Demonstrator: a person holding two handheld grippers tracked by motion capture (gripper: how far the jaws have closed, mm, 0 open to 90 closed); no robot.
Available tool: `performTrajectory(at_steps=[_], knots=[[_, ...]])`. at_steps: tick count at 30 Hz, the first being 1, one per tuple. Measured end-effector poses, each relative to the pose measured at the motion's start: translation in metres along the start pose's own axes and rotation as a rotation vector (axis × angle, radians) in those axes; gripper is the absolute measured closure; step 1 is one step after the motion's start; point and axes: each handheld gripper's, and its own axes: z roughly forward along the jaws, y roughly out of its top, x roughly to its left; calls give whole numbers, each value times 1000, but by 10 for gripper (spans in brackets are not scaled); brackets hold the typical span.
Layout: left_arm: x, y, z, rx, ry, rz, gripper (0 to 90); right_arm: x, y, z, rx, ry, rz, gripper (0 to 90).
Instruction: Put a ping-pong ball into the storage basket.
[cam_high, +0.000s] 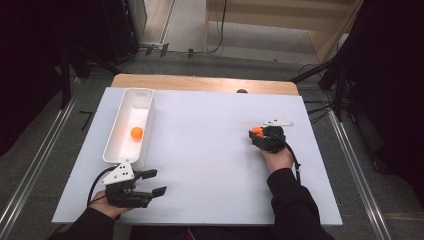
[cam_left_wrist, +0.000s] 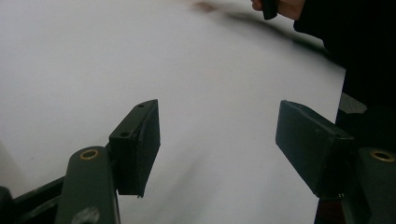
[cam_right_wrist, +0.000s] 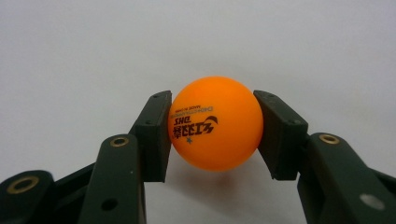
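1. Between the jaws of the right gripper (cam_right_wrist: 212, 135) sits an orange ball (cam_right_wrist: 215, 123), pinched at its two sides by the flat black pads. Seen from the high view, this gripper (cam_high: 260, 134) is at the right of the white bench (cam_high: 215, 150), with the ball (cam_high: 257, 131) at its tip, low over the surface.

2. Contact is narrow: flat pads on a smooth round shell touch it at little more than two spots. A sharp swing or twist of the hand could let the ball squirt out forward or drop, and on this bare, flat bench it would likely roll off an edge.

3. Squeezing harder to prevent that carries its own risk; a light hollow ball may dent or pop out sideways.

4. A likely destination is the white tray (cam_high: 116, 131) at the far left, where a second orange ball (cam_high: 136, 132) already lies. It is well apart from the gripper, so the carry is long, and a wobble on the way is the main hazard. Releasing from too high could make the ball bounce back out, or knock the other one.

5. The left gripper (cam_high: 152, 182) rests near the tray's near end, jaws spread and empty, as its own view confirms (cam_left_wrist: 217, 144). It lies close to the path into the tray, so the incoming hand could brush it or its cable.
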Motion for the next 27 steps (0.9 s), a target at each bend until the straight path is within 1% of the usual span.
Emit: performTrajectory(at_steps=[3,4,9,10,14,16,20,21,27], knots=[[0,0,0,0,0,0,314,2,4,-5,-17,17,8,484],[0,0,0,0,-1,0,314,1,5,-6,-27,19,4,484],[0,0,1,0,0,1,313,2,10,-13,-70,41,16,484],[0,0,1,0,0,1,314,3,11,-15,-75,46,26,484],[0,0,1,1,0,1,314,4,15,-19,-104,59,17,484],[0,0,1,1,1,0,314,5,16,-21,-113,61,24,484],[0,0,1,1,0,0,313,6,19,-26,-131,72,21,484],[0,0,1,0,0,0,314,6,21,-27,-143,72,22,484],[0,0,1,3,1,4,314,8,29,-40,-194,110,37,484]])
